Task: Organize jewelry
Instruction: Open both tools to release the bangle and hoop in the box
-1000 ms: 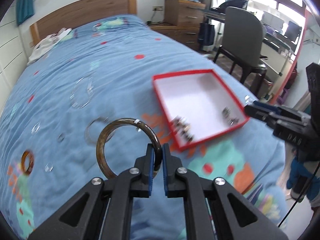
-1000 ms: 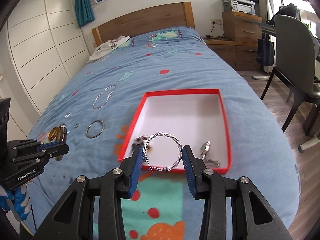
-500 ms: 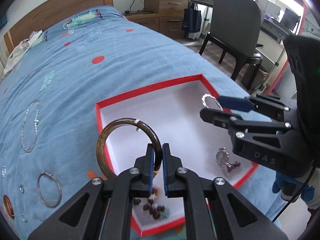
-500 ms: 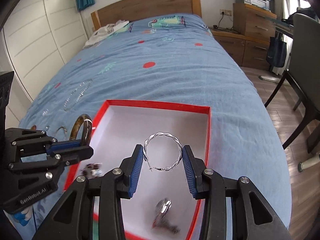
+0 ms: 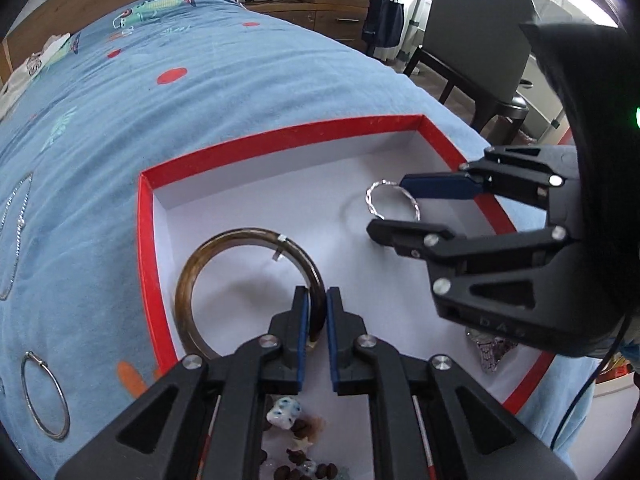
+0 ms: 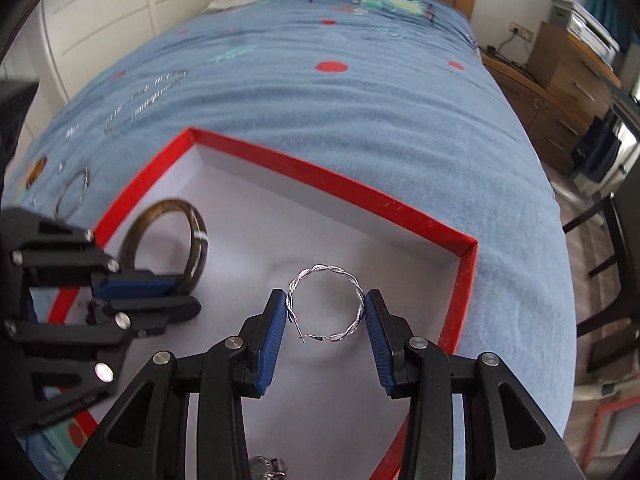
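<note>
A red-rimmed white box point(image 5: 280, 140) point(image 6: 320, 176) lies on the blue bedspread. My left gripper point(image 5: 316, 292) point(image 6: 188, 294) is over the box's left side with a brown bangle point(image 5: 240, 236) point(image 6: 196, 232) standing on edge between its pads. Its jaws are opening, but the pads still touch the bangle. My right gripper point(image 6: 325, 300) point(image 5: 388, 208) is shut on a twisted silver hoop point(image 6: 324, 270) point(image 5: 374, 200), held just above the white floor near the box's right side.
In the box lie dark beads point(image 5: 296, 440) and a silver charm point(image 5: 492, 352). On the blanket to the left are a thin silver ring point(image 5: 44, 396), a chain necklace point(image 6: 144, 100) and an amber ring point(image 6: 36, 168). A chair point(image 5: 480, 32) stands past the bed's right edge.
Both grippers moved from above the blanket to over the box and lower into it, the bangle and the hoop still in them. The right gripper rolled so the hoop faces its camera squarely.
</note>
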Demonstrator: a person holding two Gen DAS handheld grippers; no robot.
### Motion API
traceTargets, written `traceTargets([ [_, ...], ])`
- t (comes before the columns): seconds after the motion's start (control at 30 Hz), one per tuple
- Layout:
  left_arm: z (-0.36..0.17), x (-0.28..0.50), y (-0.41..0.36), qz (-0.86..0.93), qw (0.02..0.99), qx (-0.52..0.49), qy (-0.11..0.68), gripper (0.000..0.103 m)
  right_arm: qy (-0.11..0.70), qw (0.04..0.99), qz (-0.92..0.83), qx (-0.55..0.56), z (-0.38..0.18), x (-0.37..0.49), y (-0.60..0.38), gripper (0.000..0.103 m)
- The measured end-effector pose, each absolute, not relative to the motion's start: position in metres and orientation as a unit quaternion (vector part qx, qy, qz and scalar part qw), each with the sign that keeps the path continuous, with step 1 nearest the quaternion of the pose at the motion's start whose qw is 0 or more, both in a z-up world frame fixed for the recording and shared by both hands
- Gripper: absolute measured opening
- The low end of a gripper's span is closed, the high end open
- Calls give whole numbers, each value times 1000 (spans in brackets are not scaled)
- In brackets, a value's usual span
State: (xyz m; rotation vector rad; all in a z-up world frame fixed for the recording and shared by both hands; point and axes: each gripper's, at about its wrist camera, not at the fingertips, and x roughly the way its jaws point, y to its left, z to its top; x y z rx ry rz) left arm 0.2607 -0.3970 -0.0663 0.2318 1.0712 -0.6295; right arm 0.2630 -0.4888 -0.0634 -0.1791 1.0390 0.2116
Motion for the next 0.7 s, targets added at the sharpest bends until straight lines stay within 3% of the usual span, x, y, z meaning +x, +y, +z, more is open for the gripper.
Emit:
traceTargets([
  [0.3,-64,270,-388,-307,799,65,513,12,501,853,106,-99,-59,259,-489,41],
  [0.53,-51,260,-388,-308,800,64,510,34,484,867,90,-72,-30,227,-502,41],
  [0.7,-20,238,-389,-322,807,74,489,36,459,886,59,-35,3,188,-521,42],
])
